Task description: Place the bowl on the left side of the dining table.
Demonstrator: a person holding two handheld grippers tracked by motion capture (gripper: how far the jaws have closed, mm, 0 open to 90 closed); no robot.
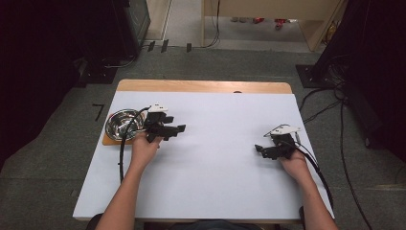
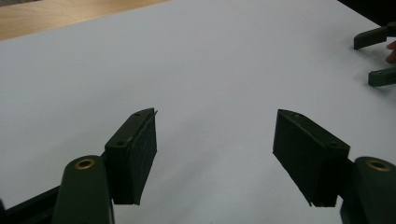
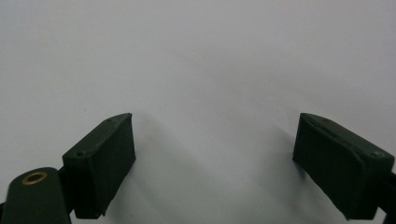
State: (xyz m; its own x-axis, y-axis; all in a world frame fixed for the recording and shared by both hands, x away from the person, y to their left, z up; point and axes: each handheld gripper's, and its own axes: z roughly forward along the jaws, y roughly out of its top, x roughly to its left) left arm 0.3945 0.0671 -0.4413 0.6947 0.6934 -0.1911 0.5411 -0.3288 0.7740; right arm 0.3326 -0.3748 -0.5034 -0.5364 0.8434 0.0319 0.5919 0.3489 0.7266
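Observation:
In the high view my left gripper (image 1: pixel 179 129) rests low over the white sheet (image 1: pixel 215 148) at the left, pointing right, just right of a steel bowl (image 1: pixel 122 123). In its own view my left gripper (image 2: pixel 215 140) stands open with only bare sheet between the jaws. My right gripper (image 1: pixel 259 149) sits at the right side of the table, pointing left. Seen from its own camera, my right gripper (image 3: pixel 215 144) is open over plain white sheet with nothing between the pads. The right gripper's fingers (image 2: pixel 373 37) show far off in the left gripper view.
The bowl sits on a wooden board (image 1: pixel 111 140) at the table's left edge. A wooden strip (image 1: pixel 201 86) of table shows at the far edge. Cables (image 1: pixel 330 110) and dark equipment (image 1: pixel 129 24) lie on the carpet around the table.

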